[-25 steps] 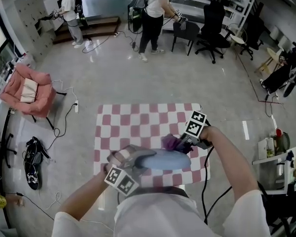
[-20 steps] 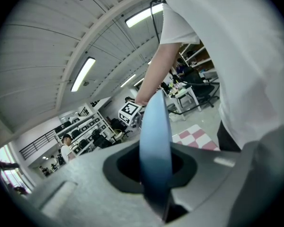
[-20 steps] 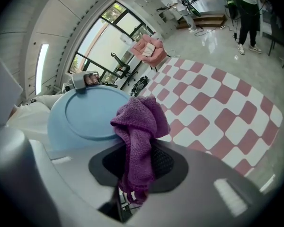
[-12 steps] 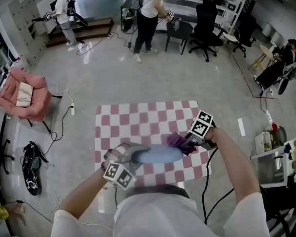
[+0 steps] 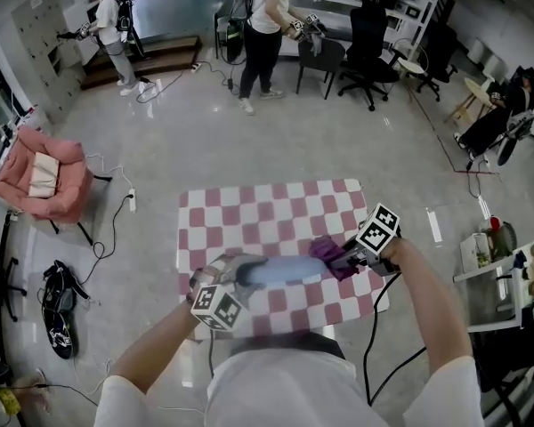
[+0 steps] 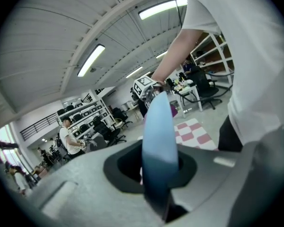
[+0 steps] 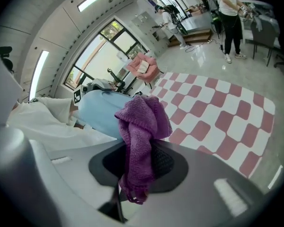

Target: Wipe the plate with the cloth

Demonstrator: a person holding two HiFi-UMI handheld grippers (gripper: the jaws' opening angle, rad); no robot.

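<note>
A pale blue plate (image 5: 285, 270) hangs edge-on above the checked table, with my left gripper (image 5: 234, 277) shut on its left rim. In the left gripper view the plate (image 6: 158, 136) stands upright between the jaws. My right gripper (image 5: 348, 259) is shut on a purple knitted cloth (image 5: 331, 255), which sits at the plate's right end. The right gripper view shows the cloth (image 7: 141, 136) bunched and hanging from the jaws, with the plate (image 7: 102, 113) just behind it.
A small table with a pink and white checked cover (image 5: 267, 222) stands below both grippers. Around it lie grey floor, a pink armchair (image 5: 44, 176) at the left, a shelf unit (image 5: 507, 274) at the right, and people and office chairs (image 5: 369, 38) far off.
The cloth and my right gripper have slid to the right along the plate toward its right end. The plate and left gripper have barely shifted.
</note>
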